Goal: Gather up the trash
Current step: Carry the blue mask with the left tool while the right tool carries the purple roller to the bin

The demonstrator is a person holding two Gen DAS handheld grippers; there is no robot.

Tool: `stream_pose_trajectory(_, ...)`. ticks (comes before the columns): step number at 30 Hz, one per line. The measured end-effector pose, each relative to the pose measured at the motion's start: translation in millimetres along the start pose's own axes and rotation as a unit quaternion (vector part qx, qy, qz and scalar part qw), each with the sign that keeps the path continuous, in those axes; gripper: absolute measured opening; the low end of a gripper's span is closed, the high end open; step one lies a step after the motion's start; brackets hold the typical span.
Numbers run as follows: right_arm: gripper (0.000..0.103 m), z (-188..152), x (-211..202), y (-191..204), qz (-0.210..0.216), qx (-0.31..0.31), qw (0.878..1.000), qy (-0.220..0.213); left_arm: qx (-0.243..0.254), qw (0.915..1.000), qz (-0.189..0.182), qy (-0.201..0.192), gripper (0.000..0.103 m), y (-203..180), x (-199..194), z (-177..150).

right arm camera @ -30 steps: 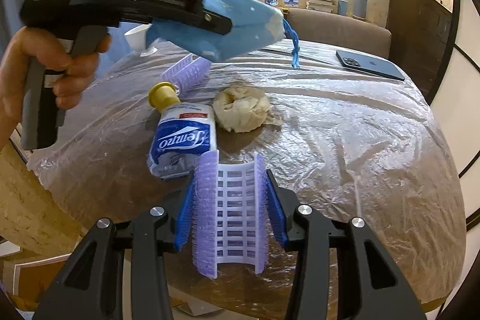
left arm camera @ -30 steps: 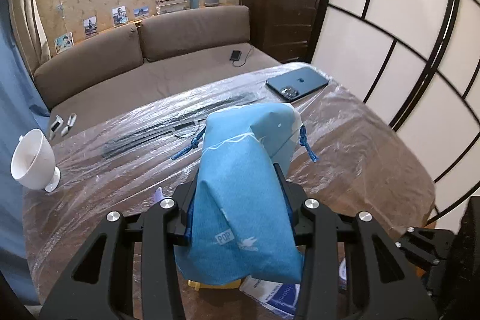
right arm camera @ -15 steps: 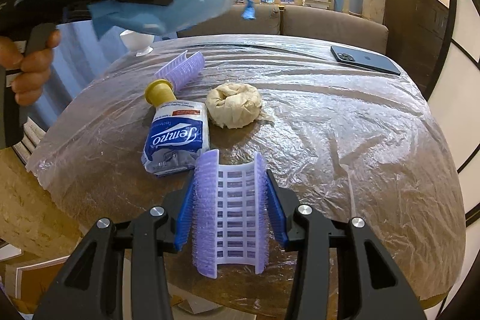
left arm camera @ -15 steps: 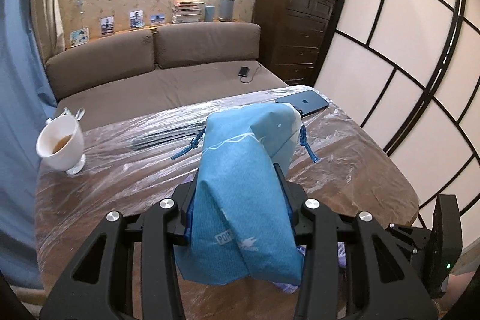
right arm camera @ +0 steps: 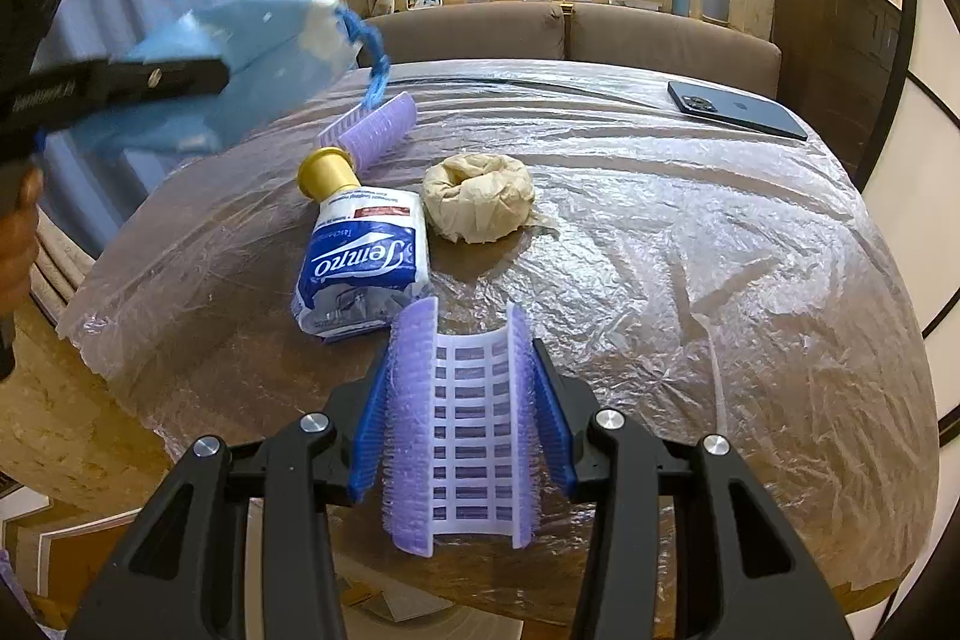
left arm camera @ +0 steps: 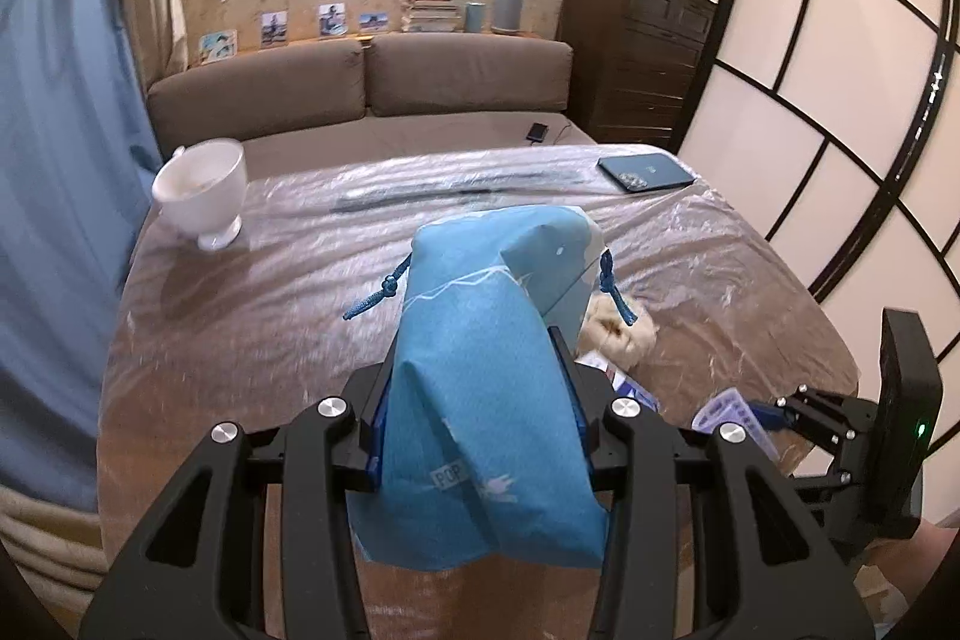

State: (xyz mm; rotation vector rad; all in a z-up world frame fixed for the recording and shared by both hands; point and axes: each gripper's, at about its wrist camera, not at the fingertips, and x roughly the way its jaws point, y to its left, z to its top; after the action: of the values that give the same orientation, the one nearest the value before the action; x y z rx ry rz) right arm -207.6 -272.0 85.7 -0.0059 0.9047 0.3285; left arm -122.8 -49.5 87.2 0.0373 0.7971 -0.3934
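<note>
My left gripper (left arm camera: 474,361) is shut on a light blue drawstring bag (left arm camera: 480,400), held in the air over the table's near left side. The right wrist view has the same bag (right arm camera: 252,58) at the upper left, mouth toward the table. My right gripper (right arm camera: 462,370) is shut on a purple bristled roller half (right arm camera: 468,436), above the near edge. On the table lie a blue-and-white tissue pack (right arm camera: 363,274), a yellow cap (right arm camera: 327,172), a crumpled beige paper wad (right arm camera: 477,205) and a second purple roller half (right arm camera: 375,124).
Crinkled clear film covers the round table (right arm camera: 720,280). A dark phone (right arm camera: 735,109) lies at the far right, a white cup (left arm camera: 201,193) stands at the far left. A brown sofa (left arm camera: 420,82) sits behind, and a panelled screen (left arm camera: 840,70) to the right.
The left gripper has carried the blue bag leftward, off the spot above the tissue pack and cap. The right gripper and its roller half have stayed still.
</note>
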Motion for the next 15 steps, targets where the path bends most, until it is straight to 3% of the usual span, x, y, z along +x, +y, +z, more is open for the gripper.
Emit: stream_pose_trajectory(15,0.043,2,-5,5,0.004,-0.010,1.000,-0.002,-0.043,0.9985,0.033,0.013,0.044,2,-10,-60)
